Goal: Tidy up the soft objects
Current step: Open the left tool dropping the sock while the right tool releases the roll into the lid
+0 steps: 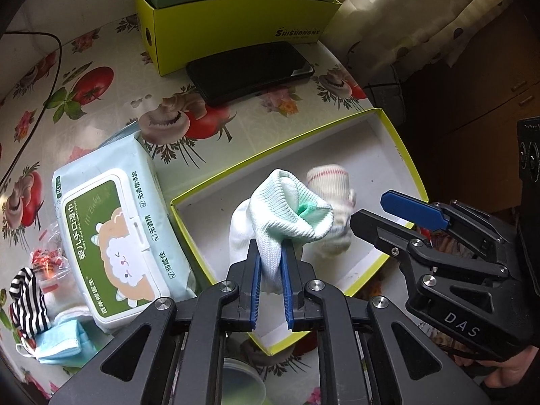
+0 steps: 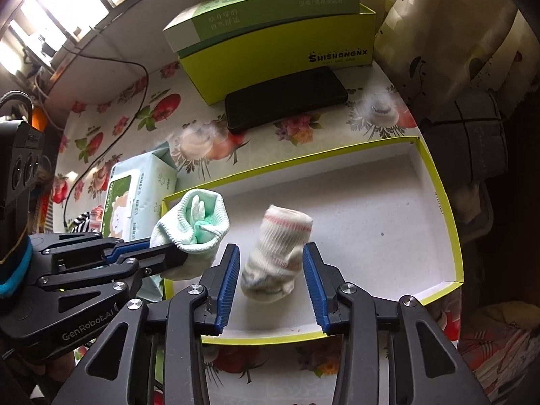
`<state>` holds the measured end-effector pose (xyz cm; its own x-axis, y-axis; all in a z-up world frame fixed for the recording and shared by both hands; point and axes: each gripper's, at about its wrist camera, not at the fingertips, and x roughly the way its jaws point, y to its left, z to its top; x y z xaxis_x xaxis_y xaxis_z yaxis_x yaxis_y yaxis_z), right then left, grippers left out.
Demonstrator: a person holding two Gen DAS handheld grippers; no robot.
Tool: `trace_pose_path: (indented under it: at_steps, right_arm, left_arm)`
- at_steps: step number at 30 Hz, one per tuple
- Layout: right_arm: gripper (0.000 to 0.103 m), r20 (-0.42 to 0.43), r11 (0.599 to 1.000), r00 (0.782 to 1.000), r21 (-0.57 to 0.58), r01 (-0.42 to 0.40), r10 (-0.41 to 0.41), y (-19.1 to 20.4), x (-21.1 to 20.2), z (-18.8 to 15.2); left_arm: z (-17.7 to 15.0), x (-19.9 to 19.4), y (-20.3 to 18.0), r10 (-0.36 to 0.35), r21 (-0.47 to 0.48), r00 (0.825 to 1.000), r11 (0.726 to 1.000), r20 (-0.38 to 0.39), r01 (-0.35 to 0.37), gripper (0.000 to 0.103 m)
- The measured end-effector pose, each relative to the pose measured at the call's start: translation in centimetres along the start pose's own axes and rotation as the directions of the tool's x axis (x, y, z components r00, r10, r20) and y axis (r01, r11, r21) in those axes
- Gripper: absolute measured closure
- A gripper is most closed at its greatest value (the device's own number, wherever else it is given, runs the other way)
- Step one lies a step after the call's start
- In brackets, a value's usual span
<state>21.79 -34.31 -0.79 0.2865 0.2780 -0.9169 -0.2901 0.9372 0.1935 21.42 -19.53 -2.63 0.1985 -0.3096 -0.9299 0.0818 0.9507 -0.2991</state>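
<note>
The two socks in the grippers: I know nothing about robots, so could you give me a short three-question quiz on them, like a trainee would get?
1. True or false: the right gripper has its pads pressed on the pink-striped sock.
2. What lies just in front of the yellow-green box at the back? A) a black phone B) scissors C) a cup
3. Fill in: the left gripper grips the ____ sock above the shallow box.

Key
1. False: there is a gap on both sides of the sock.
2. A, the black phone.
3. The mint-green sock.
</note>
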Motion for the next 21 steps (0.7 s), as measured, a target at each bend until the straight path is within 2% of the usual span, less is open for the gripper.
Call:
trace_pose_path:
  at_steps: [12, 21]
  right_arm:
    - [0.05, 0.036, 1.0, 0.999, 0.009, -0.023, 0.022, 0.5, -2.6, -1.5]
    - [0.048, 0.069, 0.998, 0.996, -0.033, -0.045, 0.047, 2.7, -4.8, -2.6]
  left_arm:
    - [-1.0, -1.5, 0.2, 0.014, -0.003, 1.0, 1.0, 0.019, -0.014, 0.085]
    - [-2.9, -4.6, 0.7, 0.081, -0.005, 0.994, 0.997, 0.079, -0.08, 0.085]
